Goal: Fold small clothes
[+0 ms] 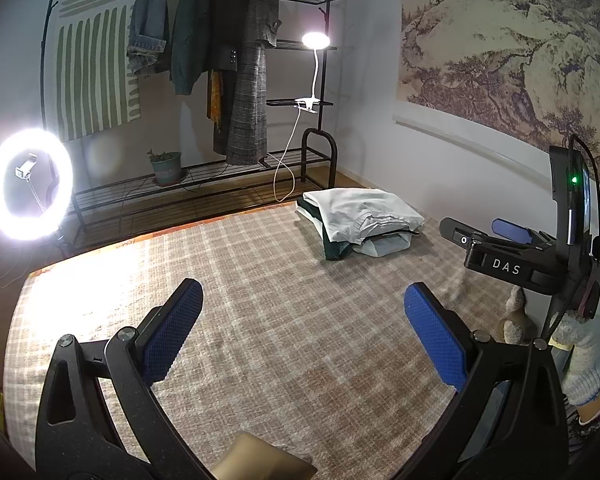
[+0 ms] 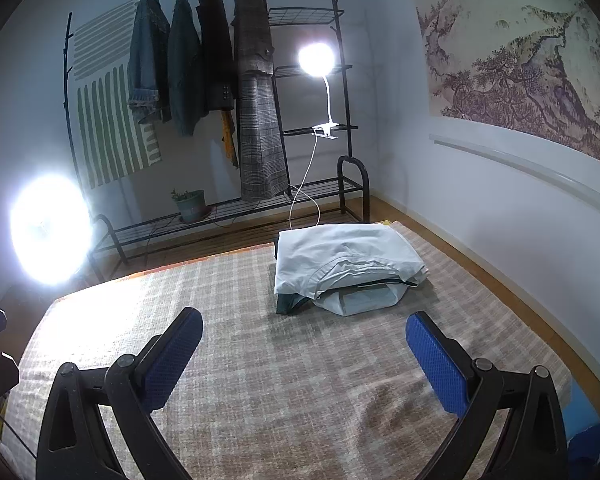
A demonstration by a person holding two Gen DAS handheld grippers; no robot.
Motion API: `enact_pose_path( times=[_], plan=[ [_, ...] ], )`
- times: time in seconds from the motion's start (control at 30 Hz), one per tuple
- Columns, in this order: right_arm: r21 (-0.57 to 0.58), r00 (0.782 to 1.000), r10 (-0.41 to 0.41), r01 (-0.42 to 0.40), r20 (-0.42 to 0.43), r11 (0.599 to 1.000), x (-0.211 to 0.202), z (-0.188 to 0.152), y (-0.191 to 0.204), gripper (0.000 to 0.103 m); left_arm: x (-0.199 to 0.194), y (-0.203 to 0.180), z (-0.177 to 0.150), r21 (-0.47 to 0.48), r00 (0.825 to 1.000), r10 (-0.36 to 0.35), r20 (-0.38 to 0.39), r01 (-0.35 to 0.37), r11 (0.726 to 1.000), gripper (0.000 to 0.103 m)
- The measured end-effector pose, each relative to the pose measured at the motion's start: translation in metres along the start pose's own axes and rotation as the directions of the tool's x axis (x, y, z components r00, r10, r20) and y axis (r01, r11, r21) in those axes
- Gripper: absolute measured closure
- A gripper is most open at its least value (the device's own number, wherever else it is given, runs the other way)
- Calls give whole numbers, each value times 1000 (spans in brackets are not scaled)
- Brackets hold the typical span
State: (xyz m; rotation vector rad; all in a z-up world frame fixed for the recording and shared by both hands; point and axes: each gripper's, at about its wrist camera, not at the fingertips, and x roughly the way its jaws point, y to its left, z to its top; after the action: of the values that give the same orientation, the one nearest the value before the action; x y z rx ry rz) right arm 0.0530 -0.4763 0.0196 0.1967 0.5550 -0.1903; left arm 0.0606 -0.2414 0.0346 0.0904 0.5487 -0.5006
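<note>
A stack of folded clothes (image 1: 360,222), white on top with a dark green piece beneath, lies at the far right of the checked mat (image 1: 260,300). It also shows in the right wrist view (image 2: 348,268). My left gripper (image 1: 304,320) is open and empty, hovering over the bare mat well short of the stack. My right gripper (image 2: 304,348) is open and empty, closer to the stack, and appears at the right of the left wrist view (image 1: 496,236). A tan piece of cloth (image 1: 260,460) shows at the bottom edge under the left gripper.
A black coat rack (image 2: 260,80) with hanging jackets stands behind the mat, with a clip lamp (image 2: 316,60) and a plant pot (image 2: 192,206). A bright ring light (image 1: 28,184) stands at the left. The wall with a landscape painting (image 2: 520,52) runs along the right.
</note>
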Motion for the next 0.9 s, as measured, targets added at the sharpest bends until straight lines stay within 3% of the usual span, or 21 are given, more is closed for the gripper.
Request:
enact_pose_path(
  times=[0.9],
  plan=[
    [6, 1000, 2, -2, -1, 1000, -4, -4, 10, 0, 0, 0, -1, -1, 1000, 0, 5, 0, 1000, 0]
  ],
)
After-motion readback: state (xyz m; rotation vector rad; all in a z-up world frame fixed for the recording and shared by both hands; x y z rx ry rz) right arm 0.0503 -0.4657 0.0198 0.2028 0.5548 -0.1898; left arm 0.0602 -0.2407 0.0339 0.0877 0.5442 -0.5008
